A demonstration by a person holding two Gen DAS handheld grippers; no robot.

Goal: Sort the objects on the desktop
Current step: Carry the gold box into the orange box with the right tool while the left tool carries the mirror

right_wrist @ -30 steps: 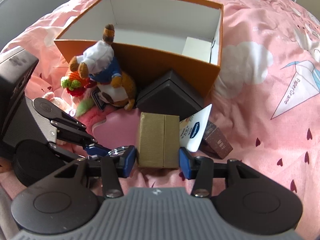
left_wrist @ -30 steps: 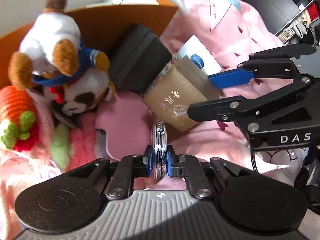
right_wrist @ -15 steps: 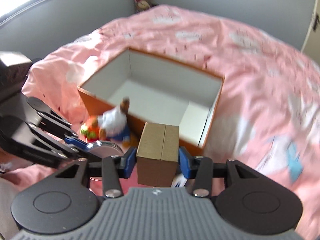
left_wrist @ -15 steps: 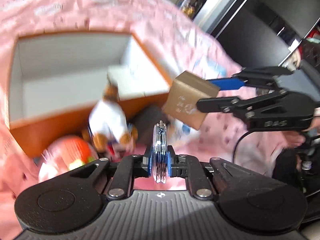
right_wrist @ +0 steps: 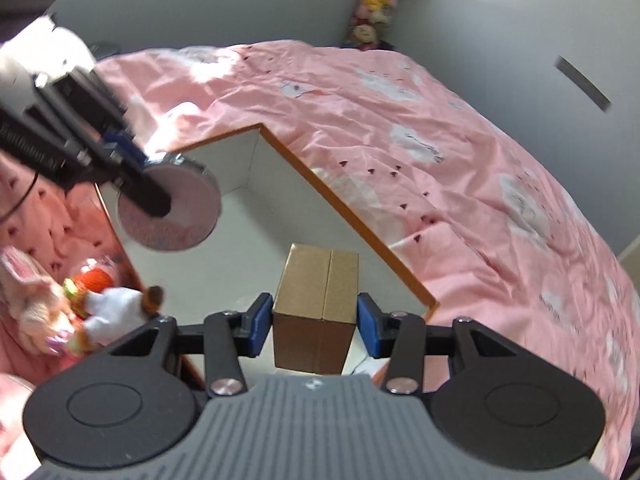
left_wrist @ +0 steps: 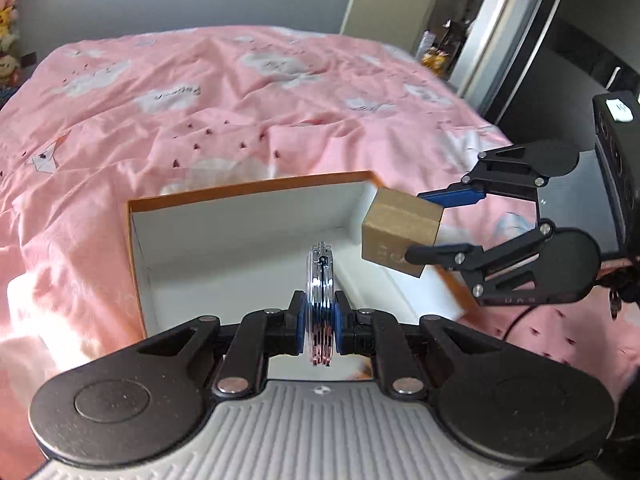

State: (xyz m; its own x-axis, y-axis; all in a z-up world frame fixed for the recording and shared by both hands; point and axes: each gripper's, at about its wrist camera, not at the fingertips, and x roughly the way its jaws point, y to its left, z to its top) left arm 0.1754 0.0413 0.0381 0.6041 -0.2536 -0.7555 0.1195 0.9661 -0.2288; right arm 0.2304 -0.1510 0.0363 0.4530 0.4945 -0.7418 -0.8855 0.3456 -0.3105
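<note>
Gold box: the gold box (right_wrist: pixel 316 312), ribbed card with a seam down its top, hangs over the open storage box (left_wrist: pixel 248 194), near its right-hand wall.
Right gripper: the right gripper (right_wrist: pixel 316 322) has its blue pads pressed on the box's two side faces, long axis running away from the hand.
Round tin: the round tin (left_wrist: pixel 320 304), chrome rim, pink faces, rides edge-on over the box floor.
Left gripper: the left gripper (left_wrist: pixel 319 326) is pinched nearly shut on the tin's flat faces.
Key relation: both loads sit above the white interior; straight down is the drop, and the tin looks the more central.
Storage box: orange outside, smooth white inside, nothing visible on its floor.
Surroundings: plush toys (right_wrist: pixel 100 304) lie outside the near wall on the pink bedspread (left_wrist: pixel 240 92).
</note>
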